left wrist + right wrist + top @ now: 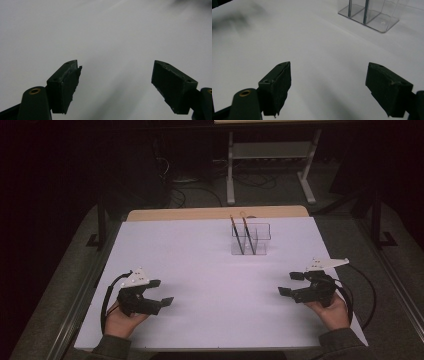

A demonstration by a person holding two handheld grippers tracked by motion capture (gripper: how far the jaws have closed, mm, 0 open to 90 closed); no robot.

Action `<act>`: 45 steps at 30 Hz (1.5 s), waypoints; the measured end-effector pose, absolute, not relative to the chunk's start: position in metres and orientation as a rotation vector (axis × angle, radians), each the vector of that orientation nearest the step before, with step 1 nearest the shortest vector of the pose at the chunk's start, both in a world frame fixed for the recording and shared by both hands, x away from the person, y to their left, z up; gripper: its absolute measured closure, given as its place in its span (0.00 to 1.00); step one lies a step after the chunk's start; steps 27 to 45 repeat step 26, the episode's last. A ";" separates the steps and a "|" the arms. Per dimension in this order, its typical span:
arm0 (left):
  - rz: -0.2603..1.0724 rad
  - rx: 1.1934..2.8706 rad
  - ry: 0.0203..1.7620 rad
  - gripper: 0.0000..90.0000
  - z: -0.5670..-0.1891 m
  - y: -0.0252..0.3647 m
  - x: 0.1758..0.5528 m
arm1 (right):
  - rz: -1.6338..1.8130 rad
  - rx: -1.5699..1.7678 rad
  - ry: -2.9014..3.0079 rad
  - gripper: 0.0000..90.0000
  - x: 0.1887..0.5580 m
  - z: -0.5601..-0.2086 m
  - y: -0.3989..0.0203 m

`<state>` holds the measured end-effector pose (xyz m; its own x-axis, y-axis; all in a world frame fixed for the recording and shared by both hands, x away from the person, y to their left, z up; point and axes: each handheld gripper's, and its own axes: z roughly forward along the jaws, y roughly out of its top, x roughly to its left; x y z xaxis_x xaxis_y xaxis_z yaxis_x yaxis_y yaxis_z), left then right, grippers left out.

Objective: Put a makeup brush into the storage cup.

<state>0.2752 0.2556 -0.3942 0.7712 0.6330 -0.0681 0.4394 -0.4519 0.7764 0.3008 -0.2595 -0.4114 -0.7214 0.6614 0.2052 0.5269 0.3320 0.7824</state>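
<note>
A clear plastic holder with compartments stands at the far middle of the white table. Two thin pencils lean upright in it. My left gripper rests low at the near left, held in a hand, its jaws wide apart with nothing between them. At the near right, my right gripper is open too and holds nothing. In the right gripper view the holder sits at the top right, well beyond the open gripper. The left gripper faces bare white surface.
The table's wooden far edge shows past the white sheet. Behind it, on the dark floor, stands a grey metal frame with cables. Black table supports flank both sides. Cables trail from both grippers.
</note>
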 end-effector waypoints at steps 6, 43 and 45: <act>0.288 2.129 0.800 0.23 -0.396 0.256 0.275 | 1.344 1.110 2.440 0.22 0.298 -0.416 -0.260; 0.277 2.142 0.784 0.22 -0.400 0.255 0.277 | 1.353 1.109 2.440 0.20 0.292 -0.424 -0.263; 0.277 2.142 0.784 0.22 -0.400 0.255 0.277 | 1.353 1.109 2.440 0.20 0.292 -0.424 -0.263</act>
